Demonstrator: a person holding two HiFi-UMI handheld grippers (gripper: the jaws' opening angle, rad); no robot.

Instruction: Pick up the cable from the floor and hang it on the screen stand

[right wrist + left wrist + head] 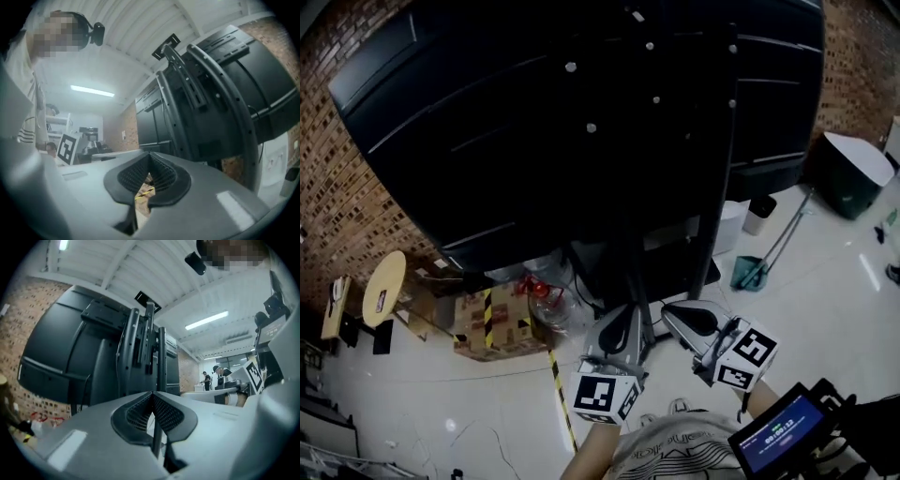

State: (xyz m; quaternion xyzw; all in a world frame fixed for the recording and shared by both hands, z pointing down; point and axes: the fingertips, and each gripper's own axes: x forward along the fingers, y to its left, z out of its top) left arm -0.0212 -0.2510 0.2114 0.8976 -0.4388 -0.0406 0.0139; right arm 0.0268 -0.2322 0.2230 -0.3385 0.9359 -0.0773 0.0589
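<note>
While left tool [152, 395] and right tool [149, 157] sit closed, white floor [487, 403] meets brick wall [337, 187].

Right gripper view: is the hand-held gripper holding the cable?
No, the right hand-held gripper is shut, its jaws meeting with nothing between them.

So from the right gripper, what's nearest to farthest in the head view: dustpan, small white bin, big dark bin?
1. Dustpan, on the floor just beyond the right gripper.
2. Small white bin, farther back, behind it.
3. Big dark bin, far right.
</note>
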